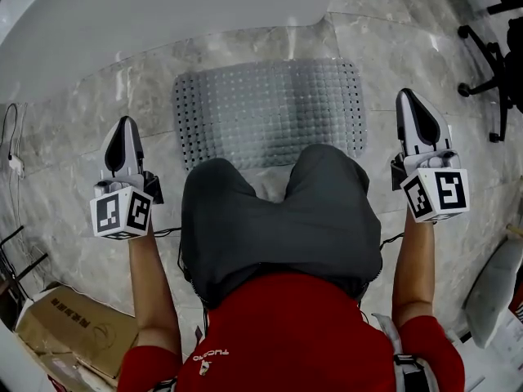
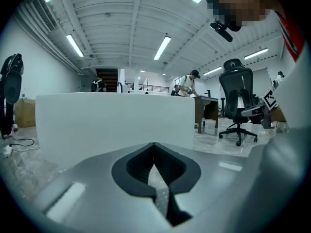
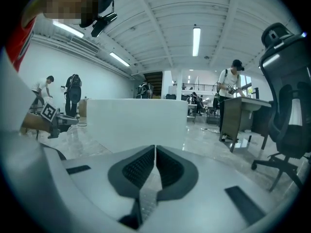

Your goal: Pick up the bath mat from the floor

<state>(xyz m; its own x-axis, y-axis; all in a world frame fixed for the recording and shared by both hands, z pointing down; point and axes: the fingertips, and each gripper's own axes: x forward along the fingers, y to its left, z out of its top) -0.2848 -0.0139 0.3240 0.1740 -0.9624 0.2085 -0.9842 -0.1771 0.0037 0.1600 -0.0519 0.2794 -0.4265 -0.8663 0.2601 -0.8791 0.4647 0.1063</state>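
Observation:
The bath mat [image 1: 270, 109] is a clear, bumpy rectangle lying flat on the marble floor in the head view, right in front of the person's knees, which cover its near edge. My left gripper [image 1: 125, 129] hovers left of the mat, jaws shut and empty. My right gripper [image 1: 413, 104] hovers just off the mat's right edge, also shut with nothing held. In the left gripper view the closed jaws [image 2: 154, 147] point at a white bathtub wall [image 2: 114, 120]. The right gripper view shows its closed jaws [image 3: 155, 149] facing the same tub [image 3: 136, 123]. The mat appears in neither gripper view.
A white bathtub [image 1: 163, 15] runs along the far side of the mat. A black office chair [image 1: 498, 64] stands at the right. A cardboard box [image 1: 73, 329] lies at the lower left, cables [image 1: 12, 162] at the left edge. People work at desks in the background [image 3: 231, 89].

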